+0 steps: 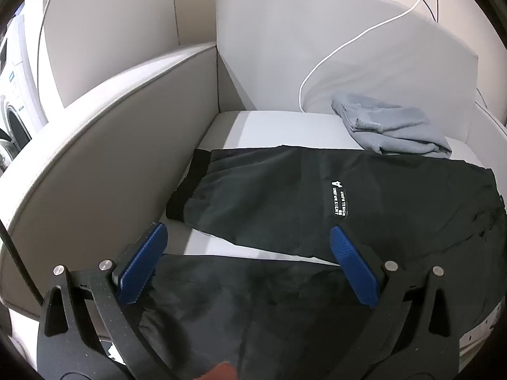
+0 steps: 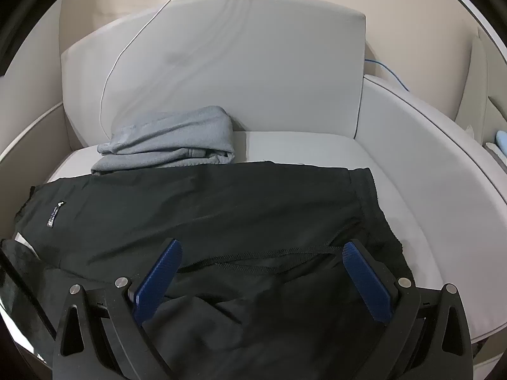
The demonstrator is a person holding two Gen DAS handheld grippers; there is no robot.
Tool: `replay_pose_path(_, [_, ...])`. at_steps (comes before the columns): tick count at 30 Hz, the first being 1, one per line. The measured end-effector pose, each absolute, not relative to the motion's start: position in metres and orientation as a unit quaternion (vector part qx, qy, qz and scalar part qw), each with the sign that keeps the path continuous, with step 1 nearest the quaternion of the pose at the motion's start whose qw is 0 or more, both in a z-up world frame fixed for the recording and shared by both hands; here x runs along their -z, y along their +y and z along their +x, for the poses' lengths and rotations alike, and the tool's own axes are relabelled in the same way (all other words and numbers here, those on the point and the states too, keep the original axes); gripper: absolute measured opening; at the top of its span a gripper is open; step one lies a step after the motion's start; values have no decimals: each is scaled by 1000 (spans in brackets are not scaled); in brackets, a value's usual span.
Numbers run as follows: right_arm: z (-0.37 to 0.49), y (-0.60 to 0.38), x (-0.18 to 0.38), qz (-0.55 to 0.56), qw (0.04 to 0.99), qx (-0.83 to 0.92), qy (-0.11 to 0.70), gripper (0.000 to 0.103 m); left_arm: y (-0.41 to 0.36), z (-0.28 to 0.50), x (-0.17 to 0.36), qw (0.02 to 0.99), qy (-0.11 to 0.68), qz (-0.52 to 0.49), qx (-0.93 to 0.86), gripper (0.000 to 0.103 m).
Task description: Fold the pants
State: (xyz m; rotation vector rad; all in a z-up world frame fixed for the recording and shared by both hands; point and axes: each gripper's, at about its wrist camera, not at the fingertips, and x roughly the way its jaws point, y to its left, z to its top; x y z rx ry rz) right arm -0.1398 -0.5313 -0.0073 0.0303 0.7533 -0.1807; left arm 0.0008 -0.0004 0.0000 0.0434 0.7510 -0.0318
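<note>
**Two open grippers over dark pants on an armchair**

Two hand-held grippers are hanging above a pair of black, thin-fabric pants (image 1: 285,202) that are lying spread across the seat of a pale grey upholstered armchair (image 2: 421,171). The left hand-held gripper (image 1: 245,237) is standing with its blue ribbed pads wide apart and gripping nothing; one pant leg is stretching away toward 10 o'clock, ending in a black cuff, and a white printed label (image 1: 338,201) is showing at about 1 o'clock. The right hand-held gripper (image 2: 262,251) is likewise standing wide open and empty, with the waistband and a black drawstring cord (image 2: 272,258) lying between its pads at 12 o'clock. A folded light grey knitted garment (image 2: 171,141) is sitting beyond the pants at 11 o'clock in the right view, resting against the back cushion and touching the pants' far edge. A thin white cable (image 1: 348,41) is trailing down over the back cushion.
</note>
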Motion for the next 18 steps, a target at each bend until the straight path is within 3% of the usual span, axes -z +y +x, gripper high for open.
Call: replay_pose_path(18, [-140,-530,7,20,927,85,364,103,-3,-2,-1,933,359,30,12,102])
